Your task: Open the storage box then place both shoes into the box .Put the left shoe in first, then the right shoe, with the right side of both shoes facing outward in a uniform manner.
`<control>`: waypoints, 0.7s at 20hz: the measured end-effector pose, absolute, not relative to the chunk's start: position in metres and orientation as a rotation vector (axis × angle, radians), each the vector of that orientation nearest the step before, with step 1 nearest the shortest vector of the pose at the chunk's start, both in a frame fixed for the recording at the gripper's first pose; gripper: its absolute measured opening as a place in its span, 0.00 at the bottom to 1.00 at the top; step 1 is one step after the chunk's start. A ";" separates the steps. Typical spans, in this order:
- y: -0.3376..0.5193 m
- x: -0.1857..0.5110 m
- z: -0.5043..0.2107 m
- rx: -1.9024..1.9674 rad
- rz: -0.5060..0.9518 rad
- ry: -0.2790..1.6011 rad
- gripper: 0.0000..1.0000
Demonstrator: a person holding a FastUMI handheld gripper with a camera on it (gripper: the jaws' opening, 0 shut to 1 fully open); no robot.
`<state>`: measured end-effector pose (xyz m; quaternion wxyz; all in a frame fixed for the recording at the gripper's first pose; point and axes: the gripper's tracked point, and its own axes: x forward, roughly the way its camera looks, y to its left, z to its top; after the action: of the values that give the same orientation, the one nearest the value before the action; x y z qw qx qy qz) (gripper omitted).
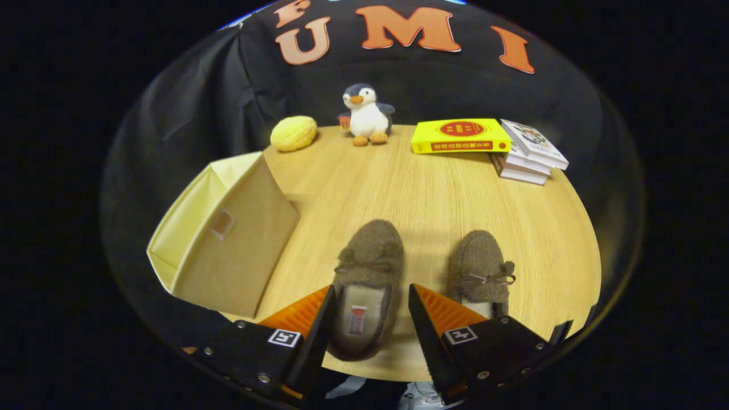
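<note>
Storage box [225, 239], pale cream fabric, sits tilted at the left of the frame on the wooden table, its open top facing up and left, a small tab on its near wall. Left shoe [364, 285], a fuzzy brown slipper with a bow, lies low centre, toe pointing away. Right shoe [481, 270], matching, lies just beside it, lower right, apart.

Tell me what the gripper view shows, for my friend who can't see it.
The gripper is open, its jaws straddling the left brown slipper; the right slipper lies beside it. A beige storage box sits to their left on the wooden table.
</note>
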<state>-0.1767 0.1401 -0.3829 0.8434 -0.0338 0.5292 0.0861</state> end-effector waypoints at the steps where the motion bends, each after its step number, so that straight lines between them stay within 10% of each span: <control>1: 0.138 -0.179 -0.392 -0.091 0.175 1.137 0.74; 14: 0.122 -0.138 -0.468 -0.108 0.016 1.149 0.12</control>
<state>-0.1381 0.1220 -0.4683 0.8382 -0.0512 0.5430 0.0075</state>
